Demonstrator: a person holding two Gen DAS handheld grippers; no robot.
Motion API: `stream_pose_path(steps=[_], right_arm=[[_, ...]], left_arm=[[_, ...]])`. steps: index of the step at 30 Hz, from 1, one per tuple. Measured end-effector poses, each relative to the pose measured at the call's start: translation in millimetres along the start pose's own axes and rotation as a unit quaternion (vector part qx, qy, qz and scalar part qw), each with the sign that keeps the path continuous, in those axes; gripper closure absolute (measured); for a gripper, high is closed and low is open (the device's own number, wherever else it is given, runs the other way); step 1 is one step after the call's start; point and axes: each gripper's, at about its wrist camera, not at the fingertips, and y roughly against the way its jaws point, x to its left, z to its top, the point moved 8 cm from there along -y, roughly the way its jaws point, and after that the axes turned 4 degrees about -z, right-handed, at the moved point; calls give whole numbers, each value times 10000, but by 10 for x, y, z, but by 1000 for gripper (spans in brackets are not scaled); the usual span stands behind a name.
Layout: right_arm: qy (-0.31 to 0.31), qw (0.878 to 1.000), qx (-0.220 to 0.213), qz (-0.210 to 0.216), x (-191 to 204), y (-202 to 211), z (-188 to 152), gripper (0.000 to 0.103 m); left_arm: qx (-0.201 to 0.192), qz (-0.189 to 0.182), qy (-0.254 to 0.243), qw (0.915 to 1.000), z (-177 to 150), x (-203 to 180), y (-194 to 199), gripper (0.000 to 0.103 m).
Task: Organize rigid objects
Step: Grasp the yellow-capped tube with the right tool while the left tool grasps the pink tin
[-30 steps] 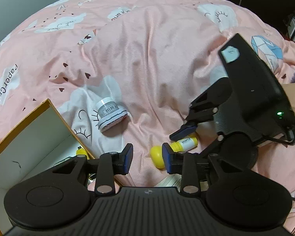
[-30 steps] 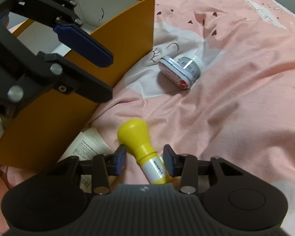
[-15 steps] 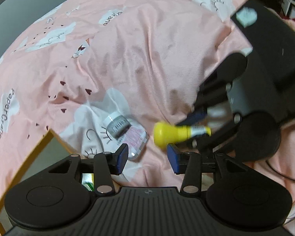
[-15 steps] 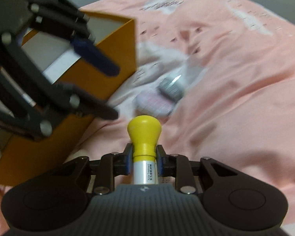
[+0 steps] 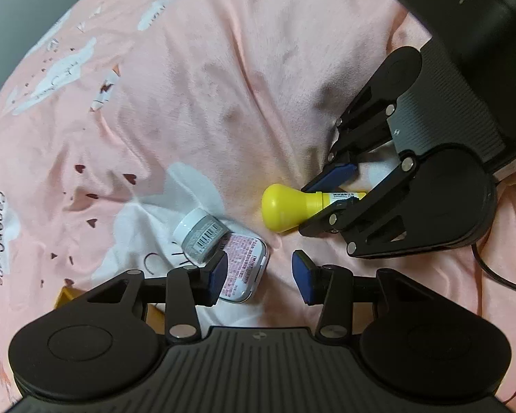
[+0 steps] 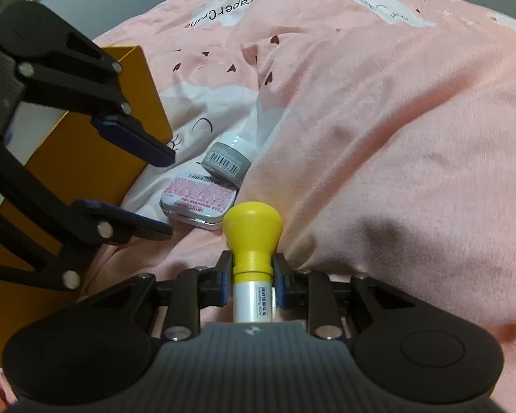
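Observation:
My right gripper [image 6: 252, 284] is shut on a white tube with a bulbous yellow cap [image 6: 252, 231] and holds it above the bedding; it also shows in the left wrist view [image 5: 285, 206], gripper [image 5: 342, 189]. My left gripper [image 5: 259, 275] is open and empty, just above a flat white tin with a pink label [image 5: 242, 272] and a small grey jar with a barcode [image 5: 201, 235]. The tin [image 6: 197, 203] and jar [image 6: 228, 163] lie touching on the bedding, beside an orange box [image 6: 96, 158]. The left gripper [image 6: 165, 189] hovers in front of that box.
A pink duvet with white cloud prints [image 5: 223, 69] covers the bed in soft folds. A corner of the orange box [image 5: 65, 301] peeks out under my left gripper. A black cable [image 5: 498, 275] trails at the right.
My right gripper closed on the yellow-capped tube and lifted it off the bedding. My left gripper moved away from over the box toward the tin and jar.

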Motion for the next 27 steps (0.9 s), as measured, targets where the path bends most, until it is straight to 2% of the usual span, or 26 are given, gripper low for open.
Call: stream_pose_path(steps=[9, 18, 23, 27], right_arm=[[-367, 9988, -4, 334, -105, -19, 8, 80], [-520, 9975, -21, 486, -126, -9, 14, 80], [-593, 9966, -60, 572, -146, -6, 21, 80], [-628, 9962, -105, 594, -148, -4, 23, 80]], left_arm=[[355, -159, -313, 9988, 42, 6, -206, 51], [906, -342, -976, 9905, 41, -36, -424, 51], [1096, -15, -972, 9892, 84, 36, -578, 51], [1256, 198, -1152, 9852, 85, 32, -709, 50]])
